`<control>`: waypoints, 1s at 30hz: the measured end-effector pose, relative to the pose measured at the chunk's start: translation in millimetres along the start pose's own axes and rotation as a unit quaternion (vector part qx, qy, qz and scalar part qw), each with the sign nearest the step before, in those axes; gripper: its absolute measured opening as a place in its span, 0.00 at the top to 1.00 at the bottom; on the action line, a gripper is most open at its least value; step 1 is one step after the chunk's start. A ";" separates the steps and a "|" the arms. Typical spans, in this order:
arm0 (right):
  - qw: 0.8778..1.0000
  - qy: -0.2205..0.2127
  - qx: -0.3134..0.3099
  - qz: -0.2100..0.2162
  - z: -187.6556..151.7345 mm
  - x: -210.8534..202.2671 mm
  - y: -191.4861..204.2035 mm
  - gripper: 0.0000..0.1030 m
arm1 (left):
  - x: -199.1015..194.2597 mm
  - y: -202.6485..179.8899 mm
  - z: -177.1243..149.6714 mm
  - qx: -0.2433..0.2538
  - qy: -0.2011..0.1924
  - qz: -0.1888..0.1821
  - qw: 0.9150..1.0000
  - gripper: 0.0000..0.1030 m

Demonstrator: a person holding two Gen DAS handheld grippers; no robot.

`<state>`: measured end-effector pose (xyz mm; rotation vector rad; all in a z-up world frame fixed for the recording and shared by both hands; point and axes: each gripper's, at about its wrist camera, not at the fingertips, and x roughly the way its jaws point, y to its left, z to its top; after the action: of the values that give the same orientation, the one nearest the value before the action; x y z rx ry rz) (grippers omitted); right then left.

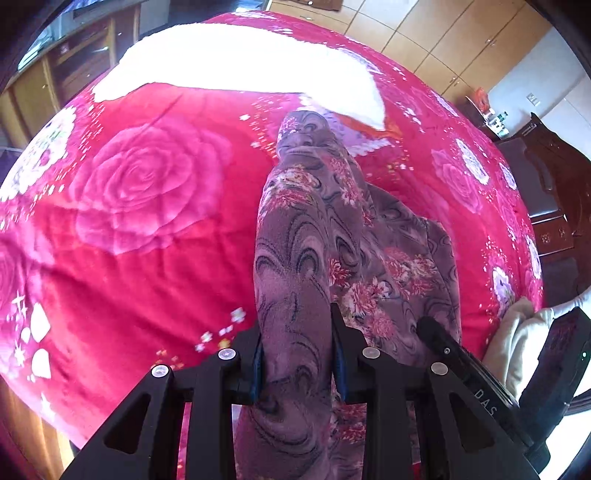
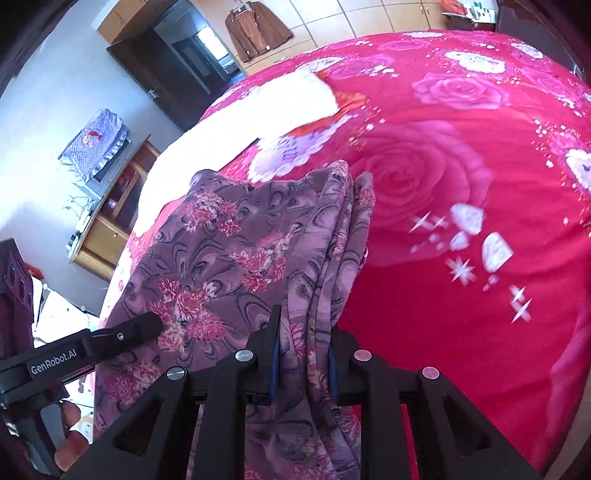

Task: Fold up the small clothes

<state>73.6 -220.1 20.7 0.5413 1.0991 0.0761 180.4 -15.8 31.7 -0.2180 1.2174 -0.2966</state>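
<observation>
A purple floral garment (image 1: pixel 332 229) hangs bunched above a red rose-patterned bedspread (image 1: pixel 147 206). My left gripper (image 1: pixel 297 347) is shut on one gathered edge of it. My right gripper (image 2: pixel 304 347) is shut on another bunched edge of the same garment (image 2: pixel 221 258), which spreads to the left over the bedspread (image 2: pixel 443 184). The right gripper also shows in the left wrist view (image 1: pixel 454 350) at the cloth's right side. The left gripper shows in the right wrist view (image 2: pixel 122 336) at the lower left, touching the cloth.
A bright white patch (image 1: pixel 240 70) lies across the far part of the bed. Wooden cabinets (image 1: pixel 443 40) line the far wall. A dark wooden headboard (image 1: pixel 554 177) and a cream pillow (image 1: pixel 517 339) sit at the right. A brown jacket (image 2: pixel 255 29) hangs on the cabinets.
</observation>
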 end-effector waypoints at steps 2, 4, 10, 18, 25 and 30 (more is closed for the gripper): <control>1.000 0.009 0.006 0.015 -13.1 7.2 4.5 0.81 | 1.3 20.2 -10.0 -0.013 0.010 -0.001 1.000 0.73; 0.999 0.027 0.006 0.018 -30.5 19.8 6.6 0.81 | 11.5 40.6 -21.4 -0.032 0.032 -0.002 0.999 0.71; 0.996 0.074 0.042 0.006 -56.9 45.8 -15.6 0.68 | 33.4 80.6 -45.8 -0.068 0.073 -0.018 0.995 0.61; 0.990 0.006 0.133 0.048 -0.6 23.5 -46.9 0.65 | 2.9 81.2 -10.1 -0.075 0.043 -0.057 0.995 0.63; 0.994 0.063 0.094 0.010 24.1 82.4 -30.9 0.88 | 21.0 66.0 11.9 -0.057 0.045 -0.030 0.997 0.58; 0.997 -0.002 0.066 0.044 20.0 55.2 -19.2 0.92 | 37.2 54.1 18.5 -0.035 0.037 -0.008 0.999 0.54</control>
<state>112.7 -226.6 -26.7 0.7076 1.0817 0.0804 215.3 22.7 -12.5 -0.2805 1.3020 -0.2781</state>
